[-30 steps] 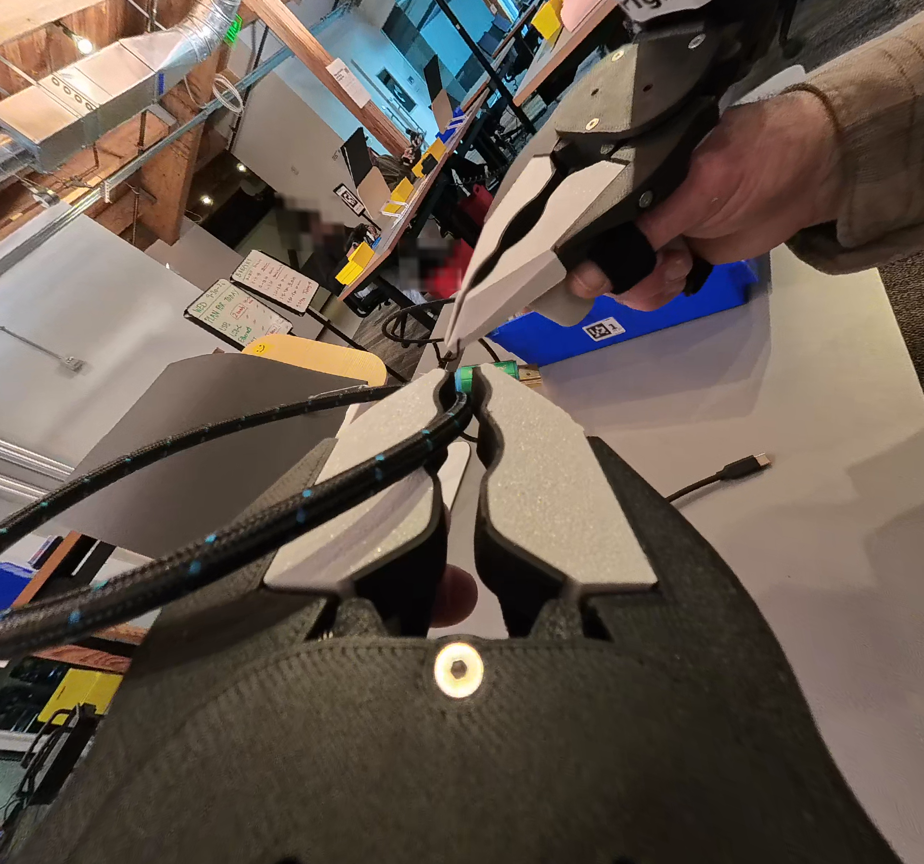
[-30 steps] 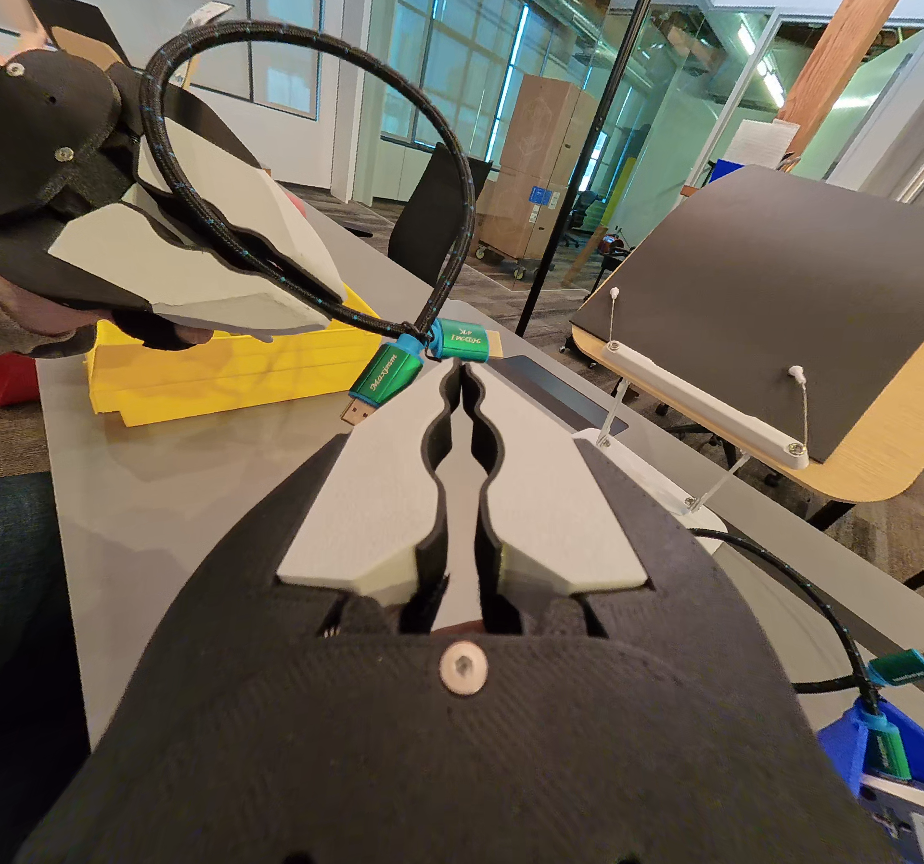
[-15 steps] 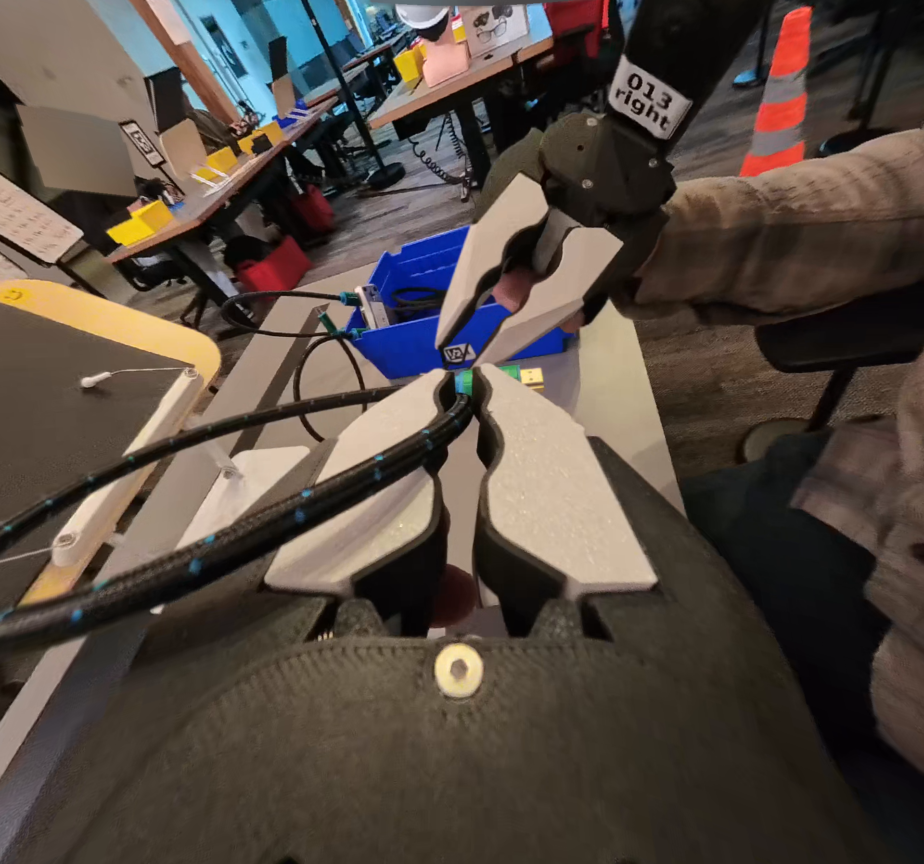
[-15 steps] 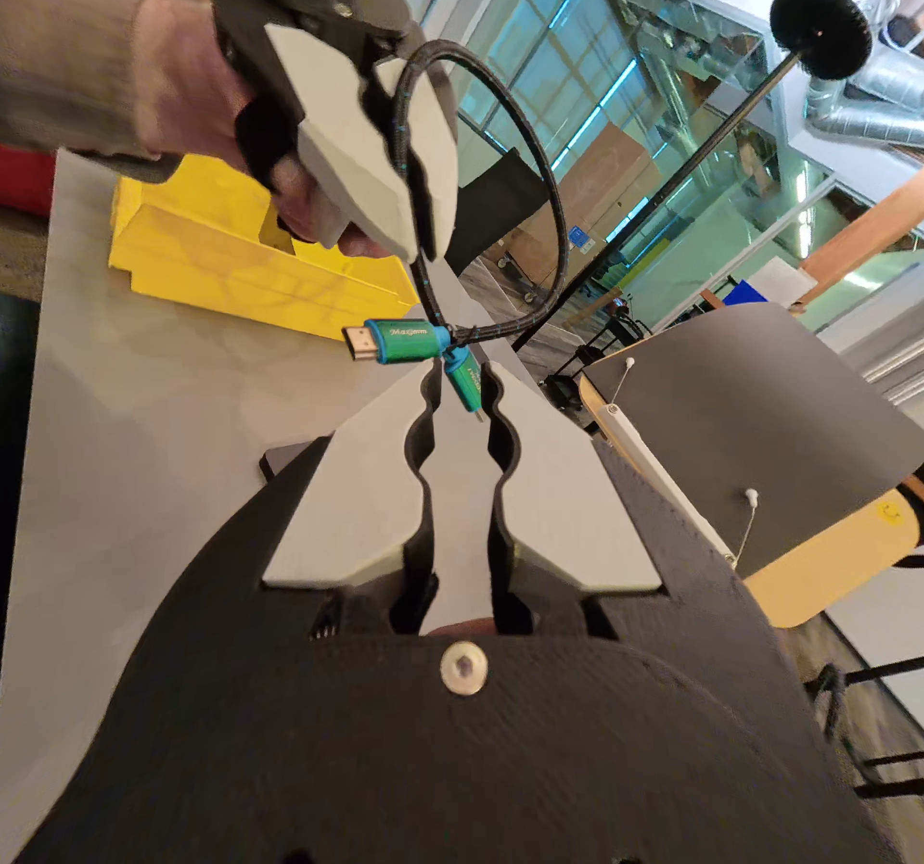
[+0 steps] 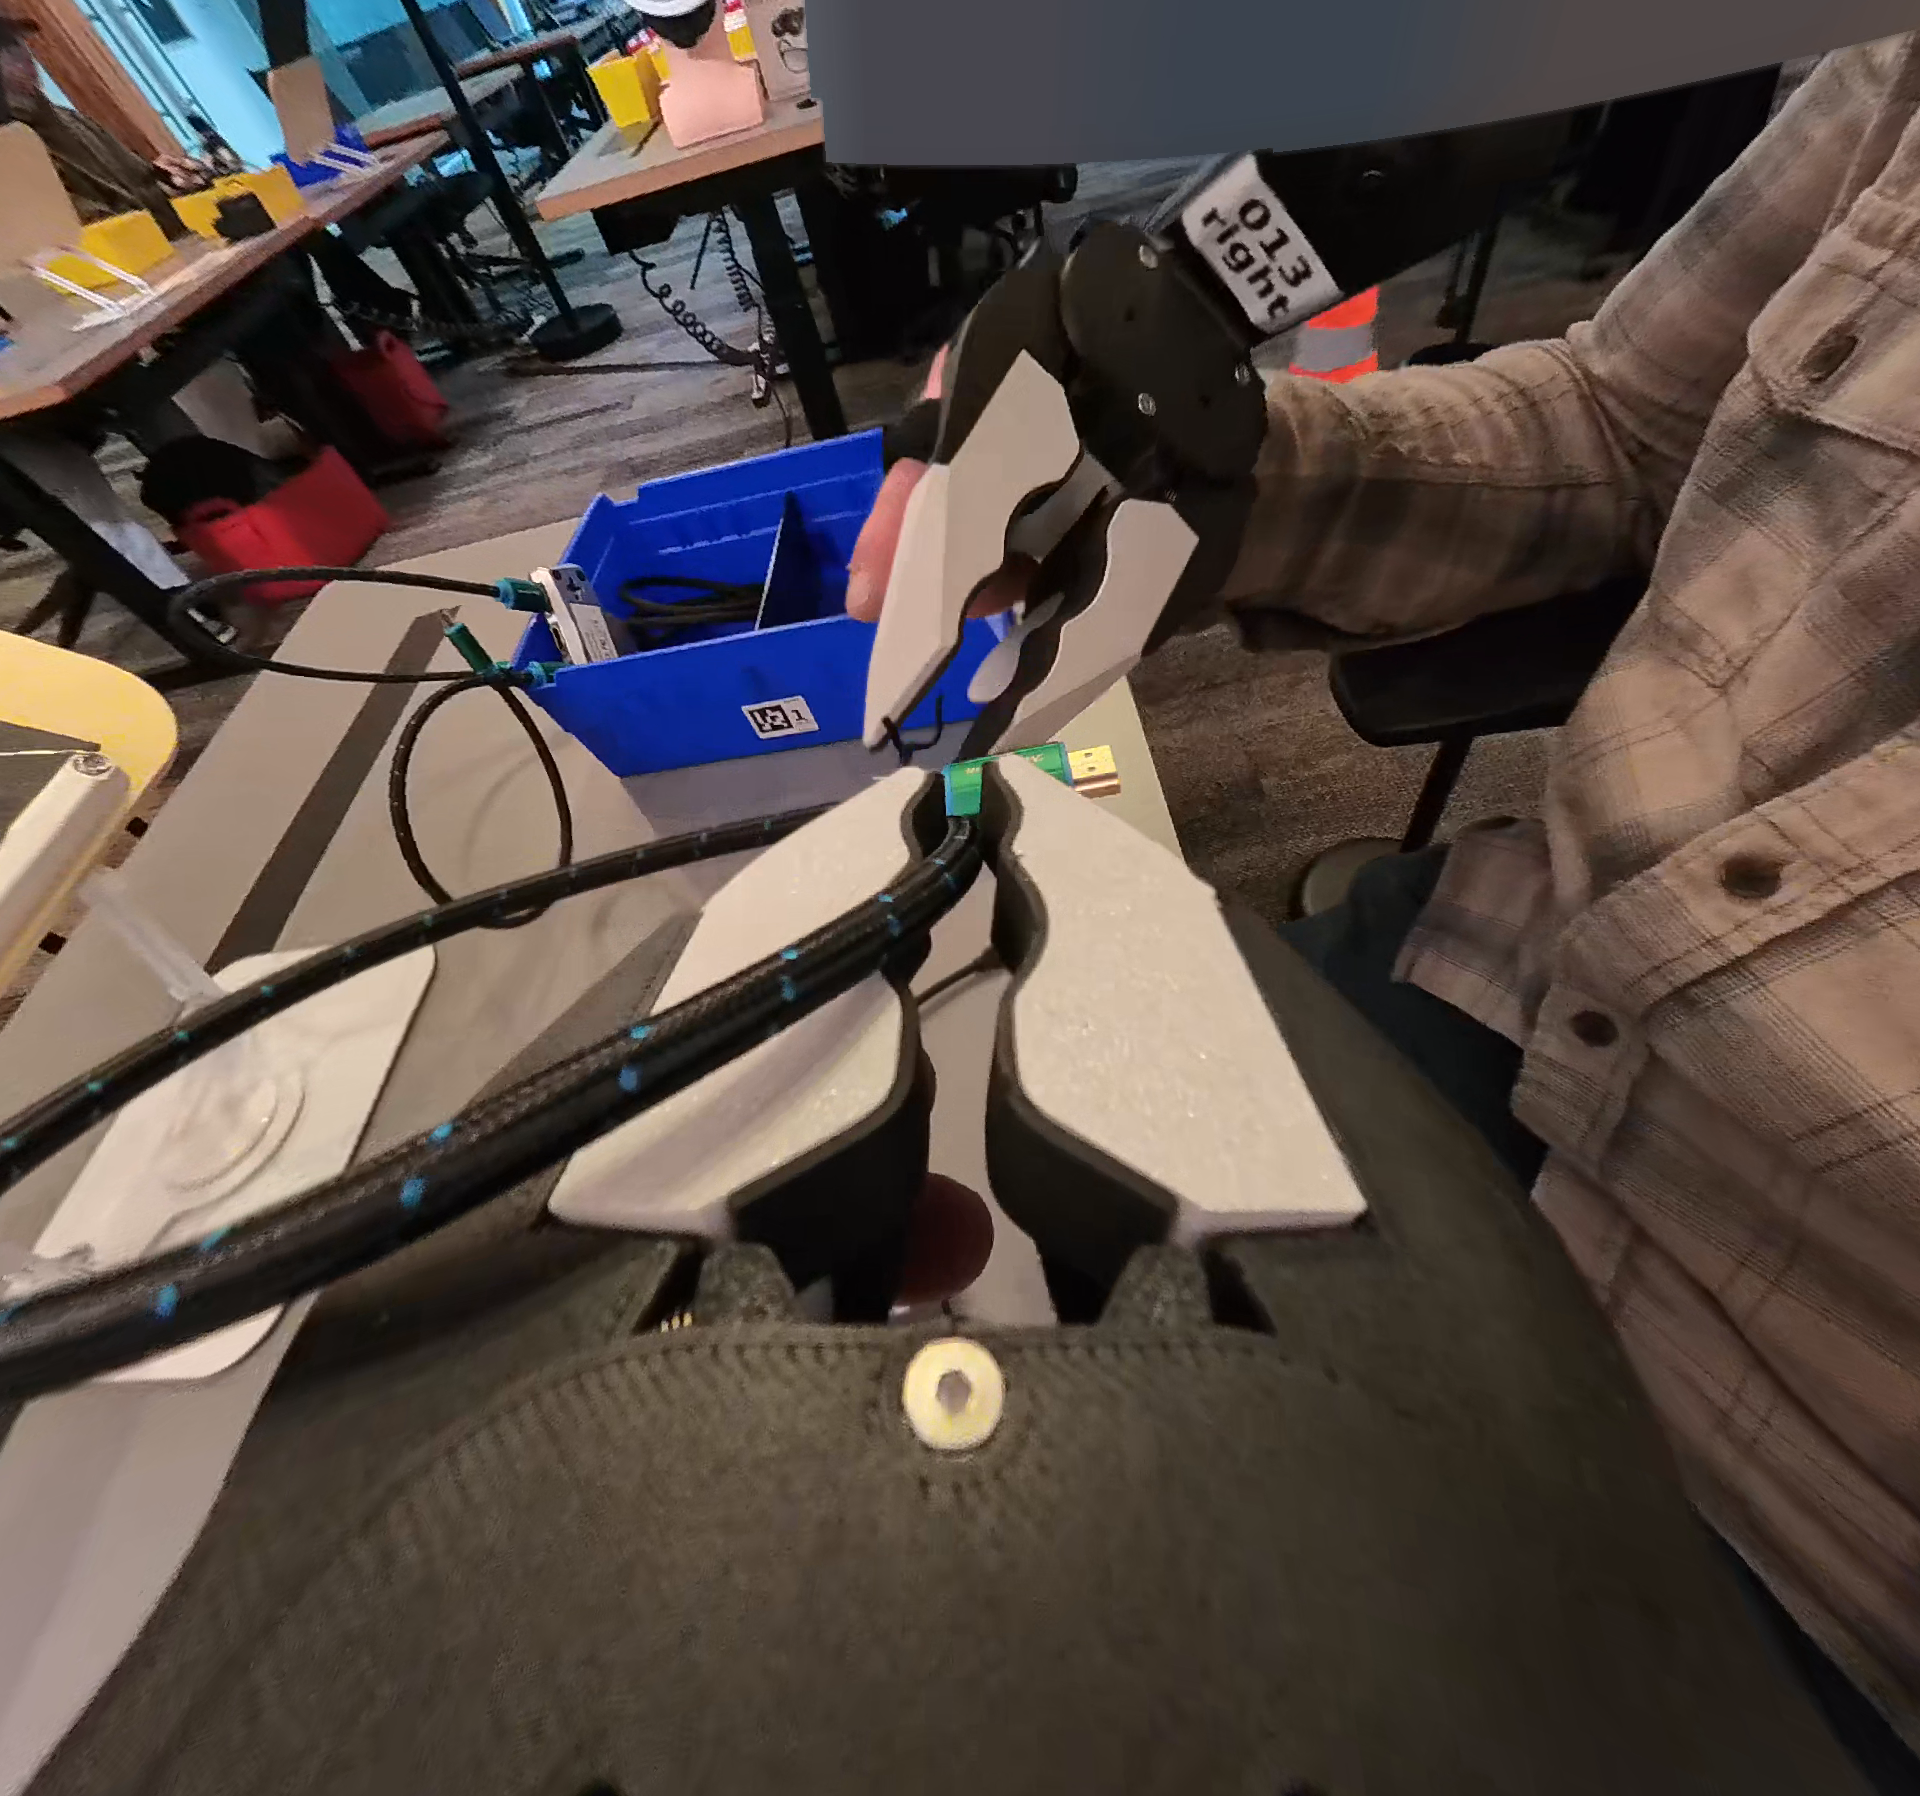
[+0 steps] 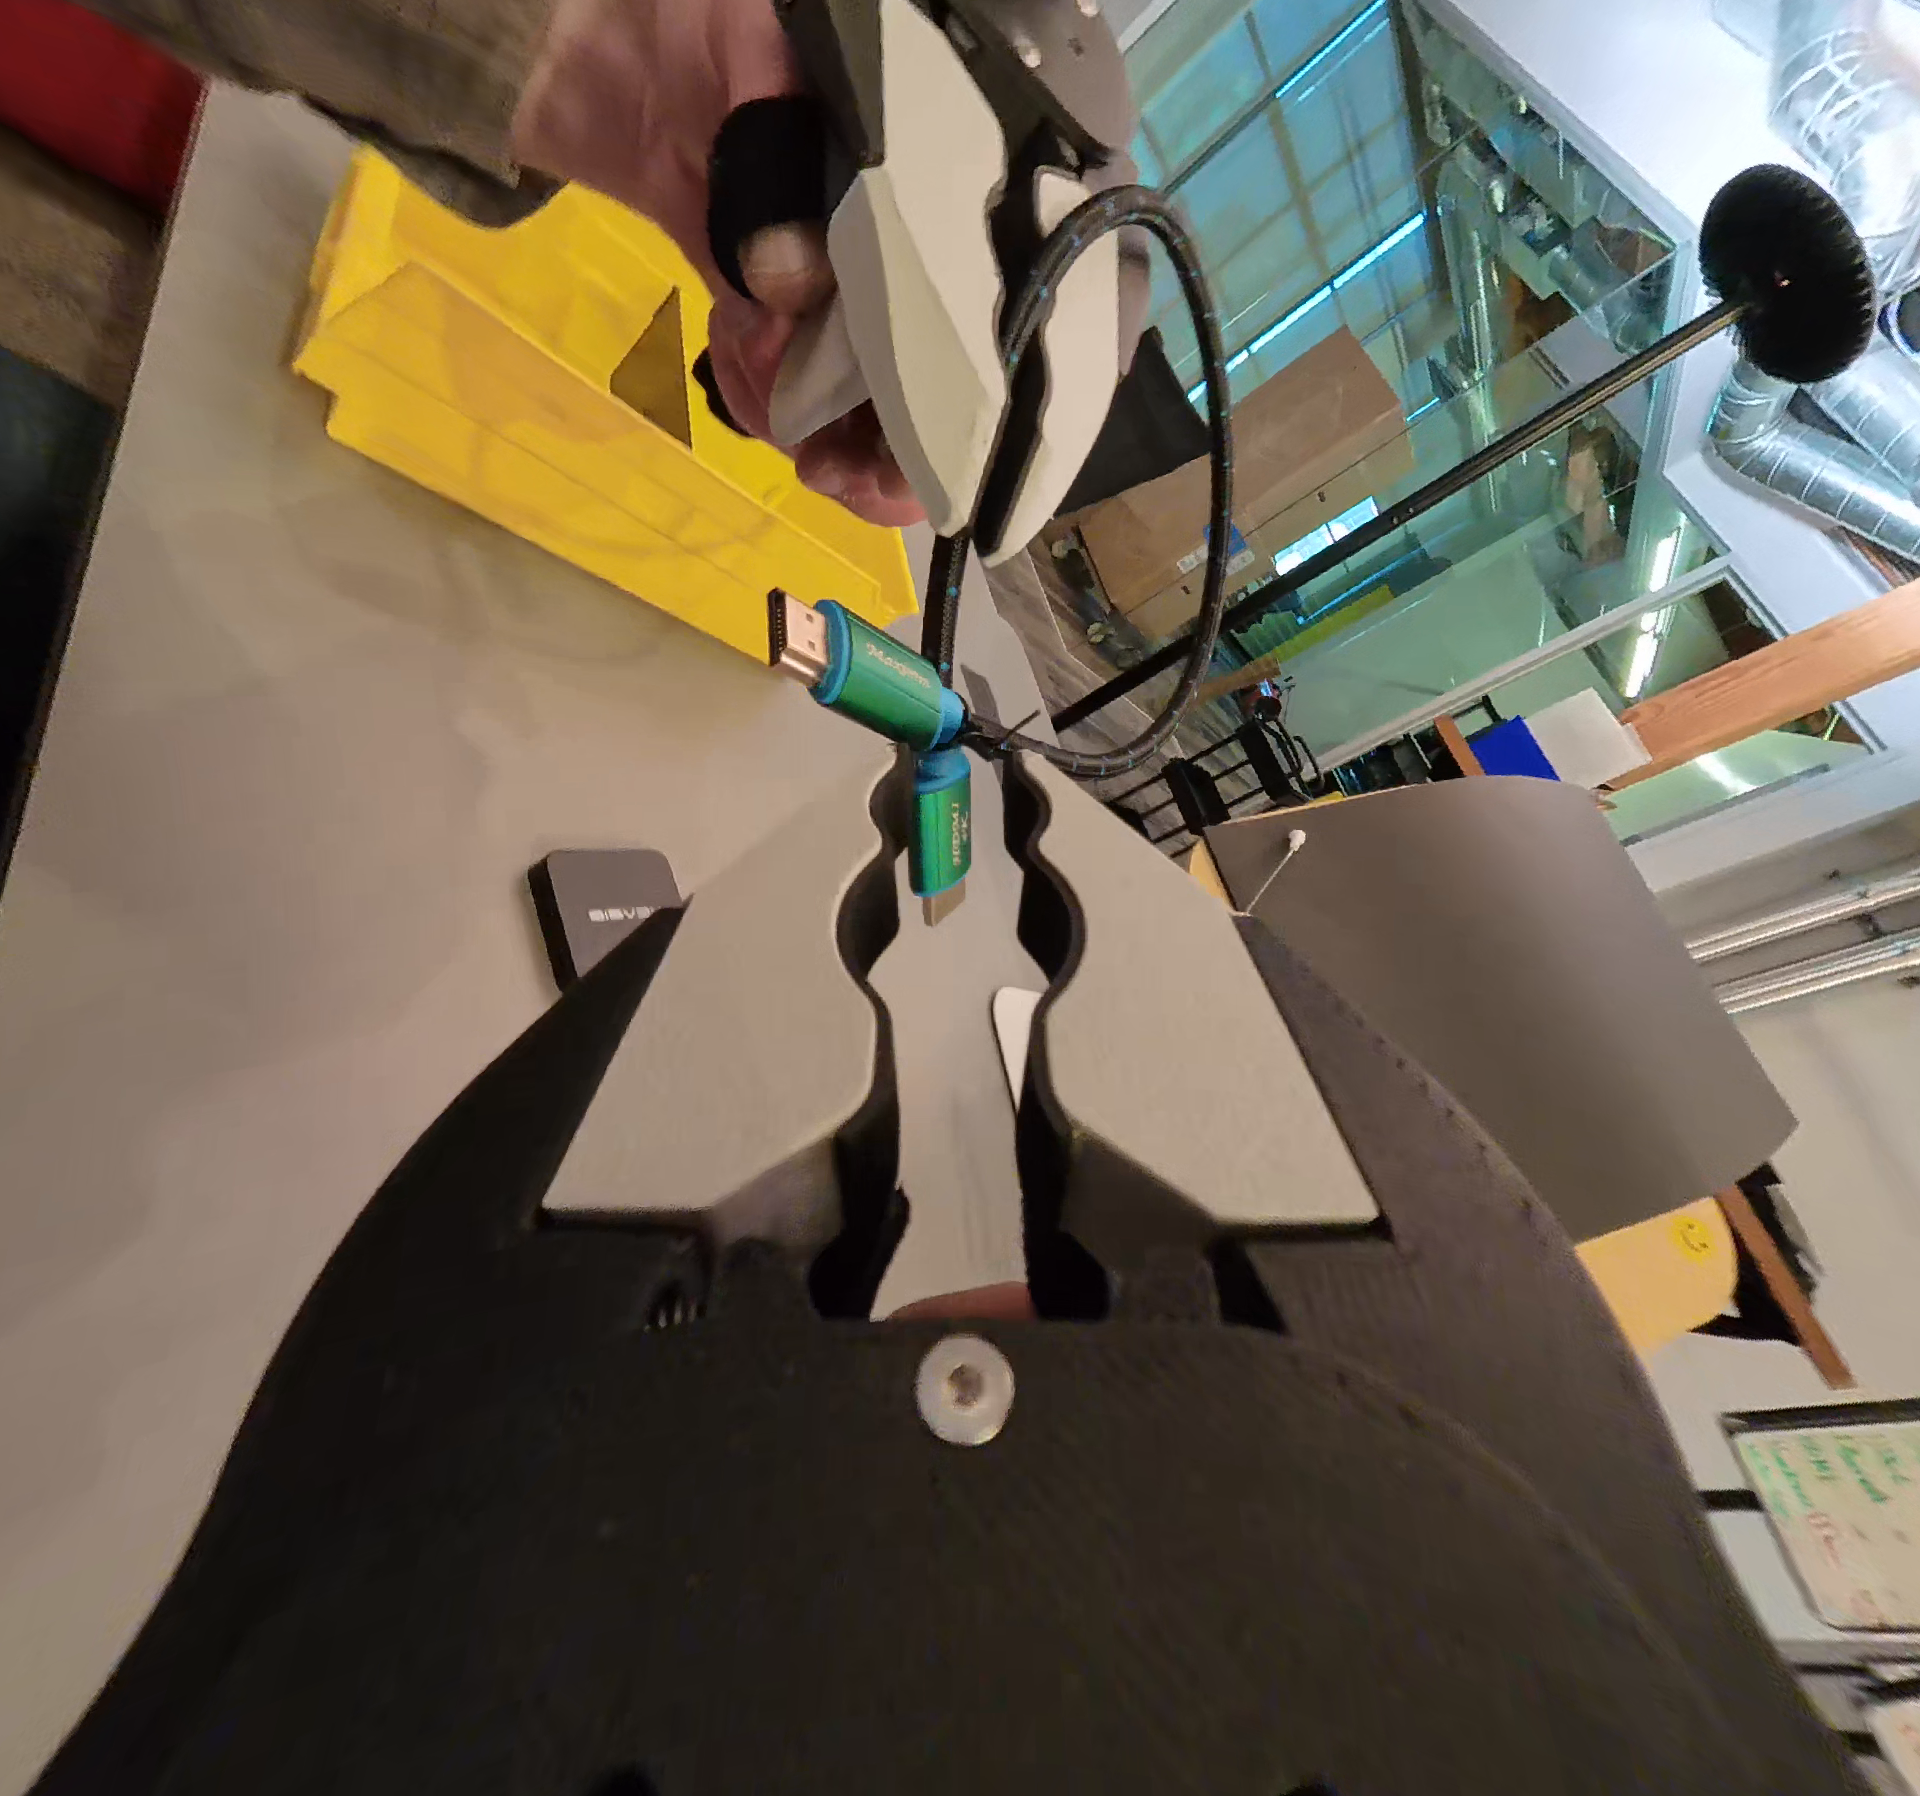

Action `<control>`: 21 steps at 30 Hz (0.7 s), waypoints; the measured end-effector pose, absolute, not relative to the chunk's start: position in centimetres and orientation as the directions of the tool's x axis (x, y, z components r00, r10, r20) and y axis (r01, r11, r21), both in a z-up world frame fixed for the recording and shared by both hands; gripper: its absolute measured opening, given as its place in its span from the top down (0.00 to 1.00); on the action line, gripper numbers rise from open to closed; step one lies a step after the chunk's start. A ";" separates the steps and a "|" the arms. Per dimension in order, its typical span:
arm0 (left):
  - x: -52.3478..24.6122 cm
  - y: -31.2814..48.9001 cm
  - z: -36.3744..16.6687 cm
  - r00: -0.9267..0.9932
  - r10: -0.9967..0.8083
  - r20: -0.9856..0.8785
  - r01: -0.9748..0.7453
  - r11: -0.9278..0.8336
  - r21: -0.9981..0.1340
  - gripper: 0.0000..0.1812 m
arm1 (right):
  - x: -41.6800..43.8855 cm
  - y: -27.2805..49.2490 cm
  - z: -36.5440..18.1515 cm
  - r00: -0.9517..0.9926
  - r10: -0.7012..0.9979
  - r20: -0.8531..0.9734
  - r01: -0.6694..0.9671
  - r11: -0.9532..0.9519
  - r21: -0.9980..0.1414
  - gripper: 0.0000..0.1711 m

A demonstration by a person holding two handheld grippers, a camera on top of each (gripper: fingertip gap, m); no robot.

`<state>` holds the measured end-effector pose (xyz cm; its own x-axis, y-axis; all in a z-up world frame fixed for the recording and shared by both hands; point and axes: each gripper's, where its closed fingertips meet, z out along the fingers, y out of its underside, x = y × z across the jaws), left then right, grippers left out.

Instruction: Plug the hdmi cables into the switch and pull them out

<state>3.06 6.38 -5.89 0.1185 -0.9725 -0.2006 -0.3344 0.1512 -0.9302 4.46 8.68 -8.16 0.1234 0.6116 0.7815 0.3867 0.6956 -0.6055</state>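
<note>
- left hand-held gripper (image 5: 966, 790) clamped on the black braided hdmi cable (image 5: 623, 1060), both strands of the loop pinched between its tips, held up off the grey bench (image 5: 478, 811)
- two green plugs bundled together just past the left tips: one plug (image 6: 868, 671) points out sideways with its gold end free, the other plug (image 6: 940, 837) hangs down into the gap of the right hand-held gripper (image 6: 951, 770)
- right hand-held gripper apart, fingers either side of the hanging plug; cannot tell if either finger touches it
- in the left wrist view the right hand-held gripper comes in from above, tips just over the left tips, right hand (image 5: 904, 541) in a plaid sleeve around its handle
- cable loop arcs up and round behind the left hand-held gripper in the right wrist view
- blue bin (image 5: 727, 666) on the far end of the bench, white box-shaped device (image 5: 577, 614) standing in its left compartment, a second cable (image 5: 343, 603) plugged into it and looping over the bench
- yellow bin (image 6: 540, 437) on the bench behind the left hand (image 6: 675, 115)
- small black box (image 6: 603, 910) flat on the bench, just left of the right hand-held gripper's left finger, partly hidden by it
- dark curved panel (image 6: 1455, 977) at the right, off the bench
</note>
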 end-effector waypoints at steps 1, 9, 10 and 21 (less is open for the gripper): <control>3.0 6.3 -6.1 0.108 -0.973 -0.202 -0.347 0.153 -0.925 0.97 | 4.4 8.8 -8.4 0.112 0.593 0.797 0.410 0.704 -0.581 0.92; 3.0 5.4 -7.1 0.049 -0.972 -0.229 -0.394 0.192 -0.899 0.97 | 4.5 7.9 -8.3 0.080 0.654 0.753 0.359 0.686 -0.634 0.93; 3.1 5.3 -7.1 0.042 -0.972 -0.231 -0.393 0.196 -0.898 0.97 | 4.5 7.8 -8.5 0.065 0.654 0.753 0.365 0.687 -0.628 0.93; 3.3 4.5 -8.0 -0.008 -0.959 -0.282 -0.451 0.255 -0.855 0.97 | 4.3 7.0 -9.5 0.003 0.694 0.720 0.357 0.671 -0.650 0.95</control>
